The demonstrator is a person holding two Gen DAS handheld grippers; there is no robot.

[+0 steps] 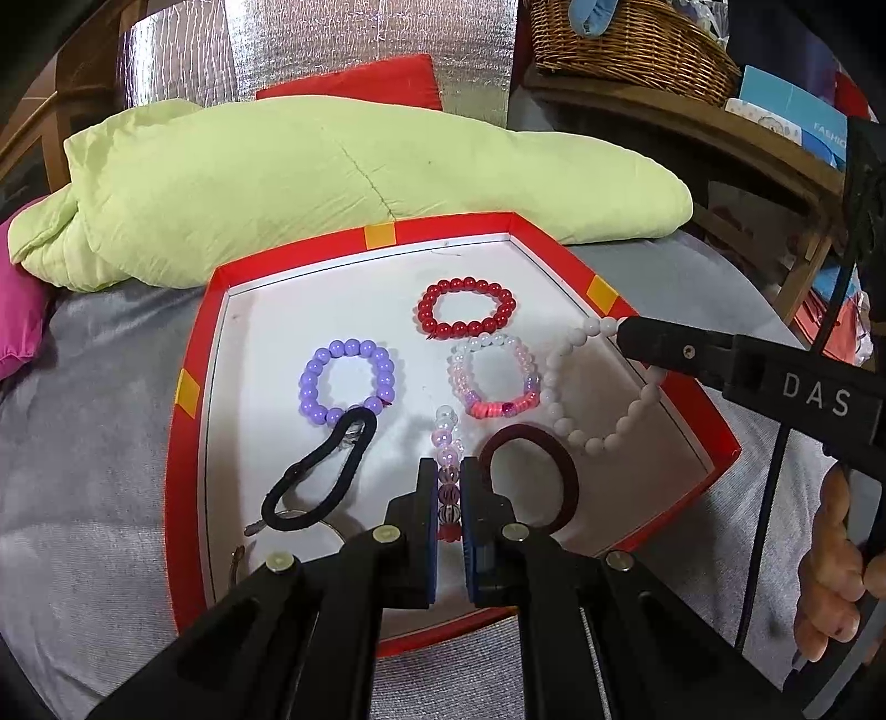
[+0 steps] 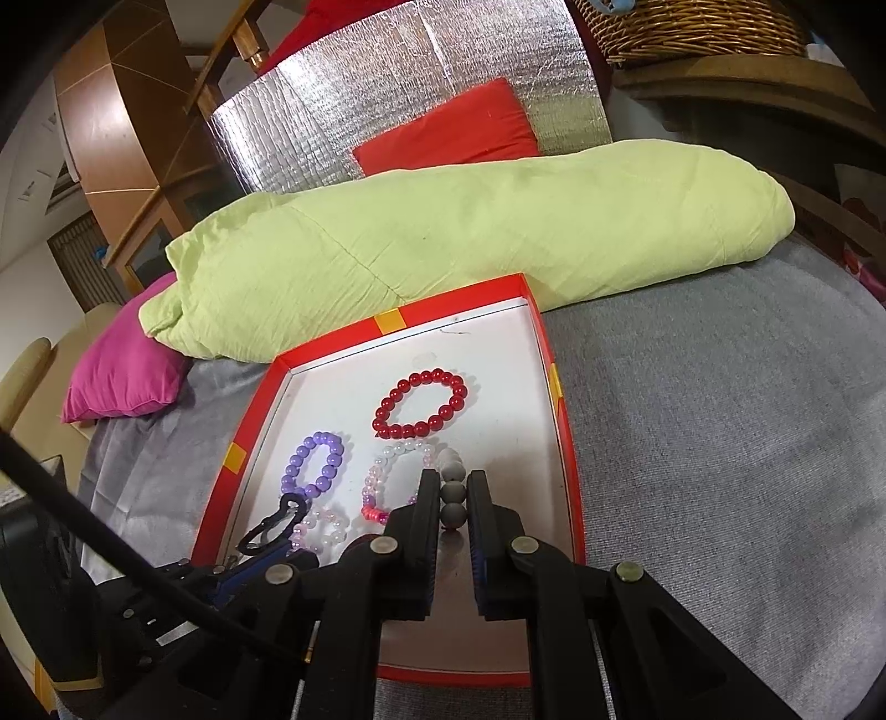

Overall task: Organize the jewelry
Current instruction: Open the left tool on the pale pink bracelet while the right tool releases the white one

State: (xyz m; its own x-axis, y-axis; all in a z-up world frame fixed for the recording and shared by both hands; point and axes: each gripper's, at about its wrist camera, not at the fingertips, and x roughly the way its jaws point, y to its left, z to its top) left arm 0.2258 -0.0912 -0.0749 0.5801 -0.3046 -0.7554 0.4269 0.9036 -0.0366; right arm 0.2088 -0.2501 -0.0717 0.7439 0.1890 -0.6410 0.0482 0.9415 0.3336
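A red tray [image 1: 304, 256] with a white floor lies on a grey cover. In it are a red bead bracelet [image 1: 468, 310], a purple one [image 1: 346, 382], a pink and clear one [image 1: 493, 376], a black hair tie [image 1: 321, 476] and a dark red hair tie [image 1: 531, 476]. My left gripper [image 1: 448, 464] is shut on a pale, striped bead bracelet [image 1: 446, 432] near the tray's front. My right gripper [image 1: 624, 332] reaches in from the right, shut on a white bead bracelet [image 1: 559, 387]. The right wrist view shows that gripper [image 2: 454, 475] pinching the white beads [image 2: 453, 490] over the tray [image 2: 332, 342].
A light green quilt [image 1: 332, 177] lies just behind the tray, with a red cushion [image 1: 360, 83] and silver foil panel behind it. A pink pillow [image 2: 127, 365] sits at the left. A wicker basket [image 1: 626, 39] stands on a wooden shelf at the right. A hand [image 1: 830, 559] grips the right handle.
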